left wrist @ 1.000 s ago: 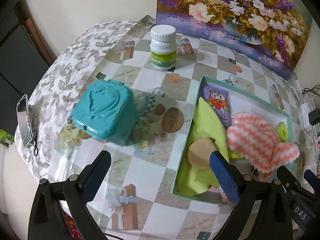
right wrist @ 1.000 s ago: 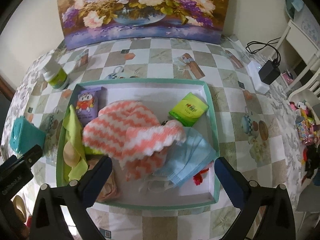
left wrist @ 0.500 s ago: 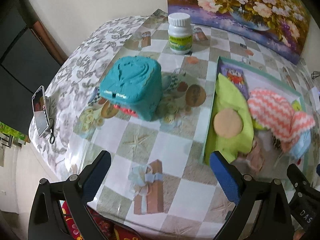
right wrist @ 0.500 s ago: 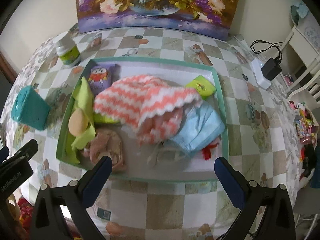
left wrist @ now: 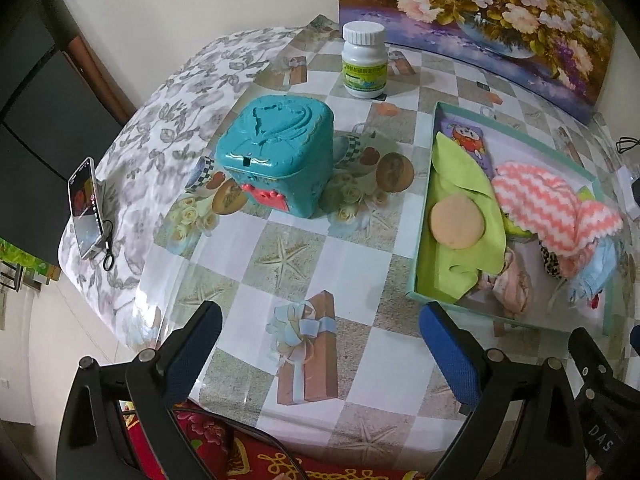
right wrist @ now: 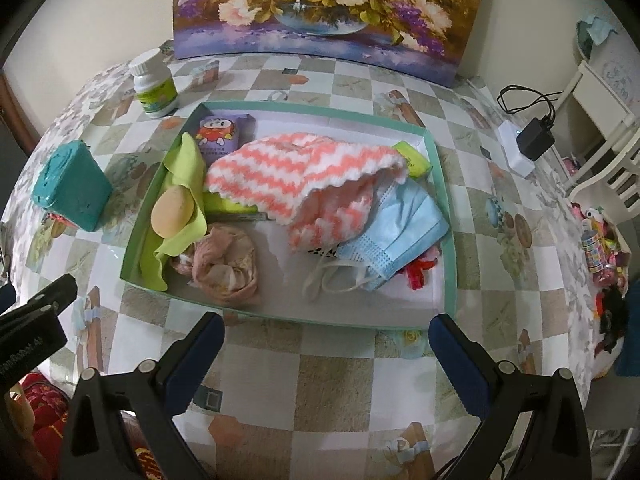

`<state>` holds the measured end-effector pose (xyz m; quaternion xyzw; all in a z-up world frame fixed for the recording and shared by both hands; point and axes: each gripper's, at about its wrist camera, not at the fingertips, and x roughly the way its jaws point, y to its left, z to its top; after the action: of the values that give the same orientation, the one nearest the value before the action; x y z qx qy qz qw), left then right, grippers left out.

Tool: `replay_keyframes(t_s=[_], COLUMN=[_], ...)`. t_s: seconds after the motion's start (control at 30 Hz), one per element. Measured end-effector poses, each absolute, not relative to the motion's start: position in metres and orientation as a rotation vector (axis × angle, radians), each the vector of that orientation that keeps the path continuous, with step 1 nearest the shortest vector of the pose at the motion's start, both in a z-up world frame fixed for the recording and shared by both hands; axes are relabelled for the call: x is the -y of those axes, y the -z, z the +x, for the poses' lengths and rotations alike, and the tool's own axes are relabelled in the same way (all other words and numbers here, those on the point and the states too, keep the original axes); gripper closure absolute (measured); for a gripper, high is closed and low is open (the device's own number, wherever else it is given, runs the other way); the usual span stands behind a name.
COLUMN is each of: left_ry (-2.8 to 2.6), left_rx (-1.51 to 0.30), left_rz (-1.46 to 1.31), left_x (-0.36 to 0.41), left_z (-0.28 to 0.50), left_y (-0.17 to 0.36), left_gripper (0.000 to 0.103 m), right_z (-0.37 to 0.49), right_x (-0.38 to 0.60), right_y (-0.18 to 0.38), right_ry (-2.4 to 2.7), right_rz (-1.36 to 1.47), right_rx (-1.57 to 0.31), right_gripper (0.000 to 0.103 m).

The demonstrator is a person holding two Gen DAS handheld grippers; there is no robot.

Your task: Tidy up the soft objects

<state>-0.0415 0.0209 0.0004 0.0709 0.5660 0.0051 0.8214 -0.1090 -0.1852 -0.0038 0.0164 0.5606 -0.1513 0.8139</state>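
A shallow green-rimmed box [right wrist: 448, 236] [left wrist: 424, 216] on the table holds soft things: a pink and white knitted cloth [right wrist: 296, 172] [left wrist: 544, 200], a blue face mask [right wrist: 404, 232], a green cloth [right wrist: 180, 168] [left wrist: 460, 184] with a round beige sponge [right wrist: 172, 210] [left wrist: 456, 220] on it, a crumpled pink cloth [right wrist: 226, 264], and tissue packs [right wrist: 218, 134]. My right gripper [right wrist: 326, 352] is open and empty, above the table just in front of the box. My left gripper [left wrist: 320, 340] is open and empty, near the table's front edge, left of the box.
A teal plastic box [left wrist: 276, 156] [right wrist: 70, 188] stands left of the green-rimmed box. A white pill bottle [left wrist: 364, 60] [right wrist: 154, 82] stands behind it. A flower painting [right wrist: 320, 8] leans on the wall. A phone [left wrist: 84, 212] stands at the left table edge. A charger [right wrist: 534, 138] lies right.
Both grippers have pulled back towards the table's front edge, away from the box. The pink and white cloth now lies in the box over the mask. Both grippers stay open.
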Motion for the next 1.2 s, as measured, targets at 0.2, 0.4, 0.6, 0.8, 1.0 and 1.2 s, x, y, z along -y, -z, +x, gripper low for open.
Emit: replay_keyframes(t_s=[0.2,0.4,0.6,0.8,1.0,1.2], left_ry=[-0.021,-0.029,-0.024,-0.028,-0.025,-0.024], left_rx=[-1.189,-1.193,-1.200,-1.215,-1.220,-1.224], left_rz=[0.158,0.159,0.185,0.175,0.178,0.175], left_x=[-0.0212,-0.0212,-0.0168,-0.0192,-0.0192,-0.0186], left_z=[-0.0442,-0.0437,-0.0434,-0.0404,-0.0400,-0.0392], left_y=[-0.0047,-0.0037,-0.0004,0.0024,0.0039,0.0051], left_gripper=[0.004,0.004,0.004,0.004,0.004,0.004], right_z=[-0.1132,-0.1128,-0.1119,-0.1115,-0.1108,-0.1107], right_x=[0.1881,0.1876,0.1870,0.1872,0.1878,0.1890], right_y=[-0.0022,-0.0023,-0.0003,0.0007,0.0019,0.0029], right_ry=[0.336,0.335,0.322,0.313,0.309,0.309], right_rz=[0.055,0.056,0.060,0.064,0.072,0.080], right_rx=[-1.173,-1.172,-1.180,-1.185,-1.192,-1.197], right_gripper=[0.000,0.000,0.000,0.000,0.000,0.000])
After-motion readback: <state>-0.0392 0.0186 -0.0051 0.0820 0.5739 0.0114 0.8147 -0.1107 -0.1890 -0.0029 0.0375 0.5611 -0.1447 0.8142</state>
